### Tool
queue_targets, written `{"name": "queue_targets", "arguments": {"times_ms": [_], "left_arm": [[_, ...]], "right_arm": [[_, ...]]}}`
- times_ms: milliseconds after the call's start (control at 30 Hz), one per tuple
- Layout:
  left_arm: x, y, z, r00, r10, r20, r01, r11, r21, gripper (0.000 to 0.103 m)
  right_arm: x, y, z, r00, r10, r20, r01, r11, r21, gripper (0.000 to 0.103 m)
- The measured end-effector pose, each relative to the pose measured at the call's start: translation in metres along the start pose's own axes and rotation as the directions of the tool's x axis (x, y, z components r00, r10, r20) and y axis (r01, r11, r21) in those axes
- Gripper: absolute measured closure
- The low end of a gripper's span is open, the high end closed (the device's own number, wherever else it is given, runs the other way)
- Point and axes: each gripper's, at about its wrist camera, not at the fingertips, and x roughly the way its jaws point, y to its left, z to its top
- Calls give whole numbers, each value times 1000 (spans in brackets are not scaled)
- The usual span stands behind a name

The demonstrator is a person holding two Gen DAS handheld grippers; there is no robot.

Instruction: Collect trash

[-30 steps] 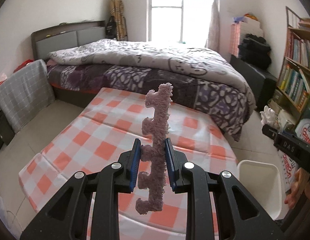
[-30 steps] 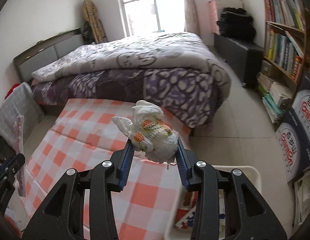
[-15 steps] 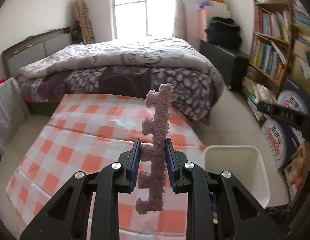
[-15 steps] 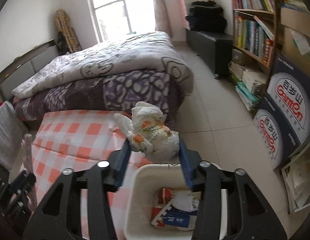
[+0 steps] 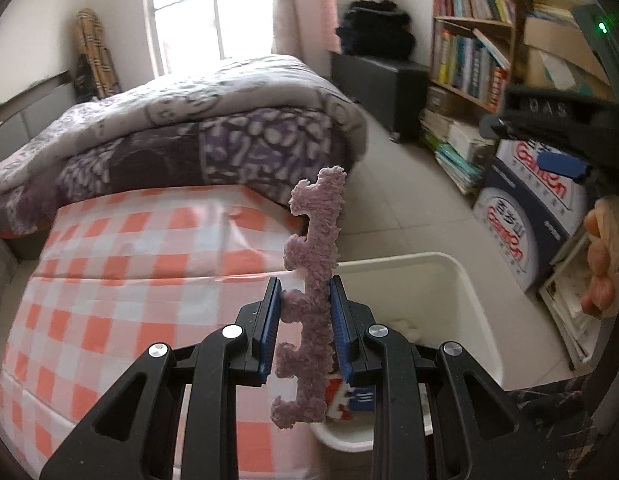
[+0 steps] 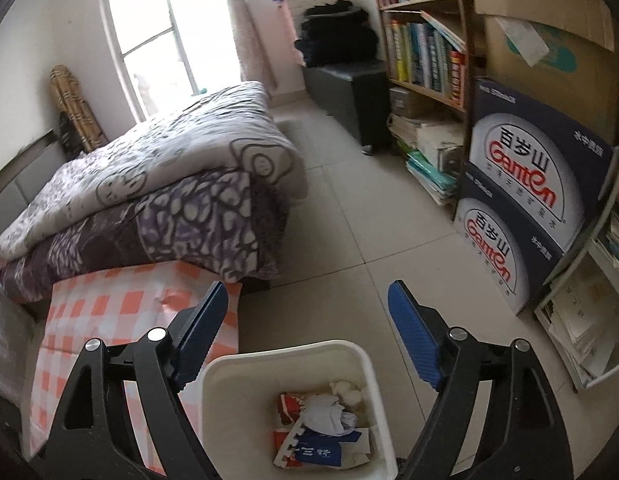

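Observation:
My left gripper point(image 5: 305, 304) is shut on a long fuzzy pink foam strip point(image 5: 315, 264) that stands upright between the blue pads, held over the near rim of the white bin point(image 5: 465, 280). My right gripper point(image 6: 309, 304) is open and empty, directly above the white bin point(image 6: 229, 376). Inside the bin lie a crumpled white plastic bag point(image 6: 329, 416), red and blue wrappers point(image 6: 309, 444) and a white wad point(image 6: 347, 390). The right gripper also shows at the right edge of the left wrist view point(image 5: 557, 160).
An orange-and-white checked cloth point(image 5: 129, 280) covers the low surface left of the bin. Behind it is a bed with a purple quilt point(image 5: 209, 128). Bookshelves point(image 6: 425, 52) and blue printed boxes point(image 6: 525, 200) line the right wall, with tiled floor point(image 6: 369, 220) between.
My right gripper has opened and let the crumpled bag fall into the bin. My left gripper has swung right with the pink strip, and the bin is now under it.

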Motion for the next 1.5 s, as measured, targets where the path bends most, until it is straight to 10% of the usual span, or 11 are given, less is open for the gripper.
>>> {"name": "queue_targets", "arguments": {"times_ms": [133, 233, 333, 600, 833, 1033, 1500], "left_arm": [[11, -21, 1, 996, -87, -28, 87, 996, 14, 73], [16, -29, 1, 989, -141, -35, 141, 990, -10, 37], [16, -33, 0, 988, -150, -39, 150, 989, -4, 30], [-15, 11, -11, 994, 99, 34, -98, 994, -38, 16], [-80, 80, -19, 892, 415, 180, -377, 901, -214, 7], [-120, 129, -26, 801, 577, 158, -506, 795, -336, 7], [-144, 192, -62, 786, 616, 51, -534, 718, -446, 7]], "right_arm": [[2, -10, 2, 1000, -14, 5, 14, 1000, 14, 19], [0, -15, 3, 999, -30, 24, 29, 999, 20, 11], [-3, -16, 5, 999, -22, 32, 21, 999, 36, 9], [-15, 25, -4, 999, 27, 45, -26, 999, -30, 7], [-41, 87, -29, 990, 75, 116, -59, 989, -135, 7], [-59, 139, -58, 980, 171, 106, -146, 966, -212, 7], [-85, 218, -111, 953, 290, 89, -234, 889, -393, 7]]}}
